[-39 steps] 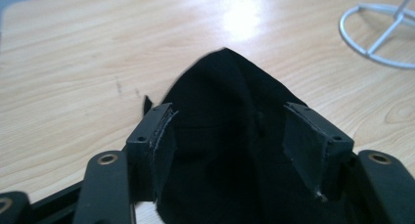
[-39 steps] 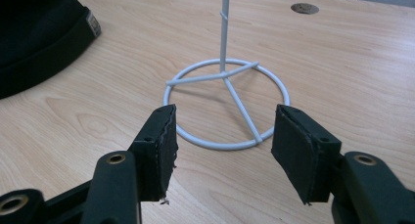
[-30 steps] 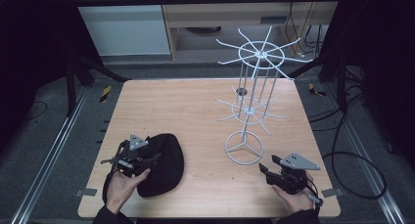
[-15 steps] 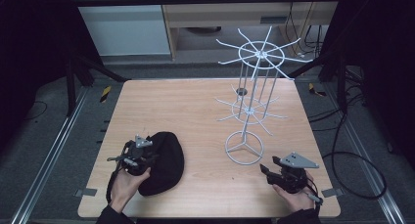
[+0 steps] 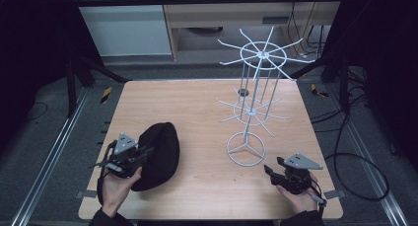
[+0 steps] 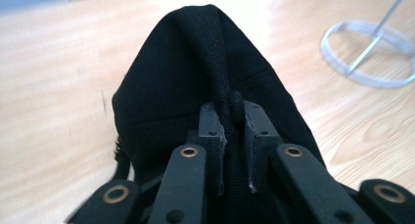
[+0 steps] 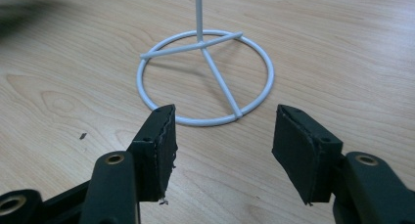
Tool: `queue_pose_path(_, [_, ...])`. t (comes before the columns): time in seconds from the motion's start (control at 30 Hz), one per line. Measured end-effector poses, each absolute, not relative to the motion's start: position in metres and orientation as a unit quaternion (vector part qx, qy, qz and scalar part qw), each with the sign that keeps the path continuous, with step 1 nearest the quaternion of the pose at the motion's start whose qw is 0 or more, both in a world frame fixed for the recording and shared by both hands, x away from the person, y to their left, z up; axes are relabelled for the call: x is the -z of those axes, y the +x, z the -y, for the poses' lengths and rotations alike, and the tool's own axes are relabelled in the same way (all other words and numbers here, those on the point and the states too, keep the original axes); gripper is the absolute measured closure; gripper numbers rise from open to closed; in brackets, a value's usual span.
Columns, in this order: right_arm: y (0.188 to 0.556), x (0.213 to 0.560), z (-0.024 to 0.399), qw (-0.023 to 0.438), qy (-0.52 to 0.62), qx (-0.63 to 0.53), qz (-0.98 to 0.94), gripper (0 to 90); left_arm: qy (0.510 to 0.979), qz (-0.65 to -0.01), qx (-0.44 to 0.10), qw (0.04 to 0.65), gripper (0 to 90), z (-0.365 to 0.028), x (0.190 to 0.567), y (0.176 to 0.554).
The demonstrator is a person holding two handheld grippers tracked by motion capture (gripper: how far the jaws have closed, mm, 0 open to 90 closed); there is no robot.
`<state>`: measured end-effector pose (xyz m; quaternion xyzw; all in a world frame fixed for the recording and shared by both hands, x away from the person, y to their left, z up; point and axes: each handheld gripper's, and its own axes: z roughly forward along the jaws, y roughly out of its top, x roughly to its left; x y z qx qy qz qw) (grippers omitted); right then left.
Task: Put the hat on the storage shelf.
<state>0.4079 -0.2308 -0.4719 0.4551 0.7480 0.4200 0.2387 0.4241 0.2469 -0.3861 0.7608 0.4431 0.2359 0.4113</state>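
Observation:
A black cap [image 5: 158, 154] lies on the wooden table [image 5: 197, 107] at the front left. My left gripper [image 5: 143, 154] is shut on a raised fold of the black cap [image 6: 215, 82], pinching the cloth between its pads [image 6: 215, 131]. A white wire rack [image 5: 256, 88] with spoked arms stands right of centre on a ring base [image 5: 245, 149]. My right gripper [image 5: 270, 170] rests near the front right edge, open with nothing between its fingers [image 7: 161, 141]. In the right gripper view the ring base [image 7: 205, 77] lies just beyond the jaws of my right gripper [image 7: 222, 150].
A small dark round thing [image 5: 242, 92] sits on the table behind the rack. Metal rails [image 5: 54, 152] run along both sides of the table. Cables [image 5: 355, 157] trail on the floor at the right.
My left gripper has shifted a little to the right over the cap. The right gripper has stayed almost where it was.

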Motion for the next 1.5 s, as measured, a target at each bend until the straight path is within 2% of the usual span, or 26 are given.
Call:
queue_pose_path(0.27, [0.408,0.473,0.232,0.25,0.457,-0.42,-0.743,39.3,0.72,-0.399,-0.271,0.499,79.7,-0.247,0.354,0.402])
queue_pose_path(0.7, [0.409,0.475,0.234,0.262,0.455,-0.416,-0.743,37.2,0.673,-0.347,-0.284,0.588,79.7,-0.24,0.316,0.393])
queue_pose_path(0.97, [0.409,0.475,0.234,0.262,0.454,-0.415,-0.744,37.2,0.648,-0.319,-0.294,0.627,79.7,-0.229,0.292,0.391])
queue_pose_path(1.5, [0.41,0.475,0.234,0.266,0.452,-0.413,-0.745,37.2,0.626,-0.267,-0.315,0.662,79.7,-0.204,0.254,0.385])
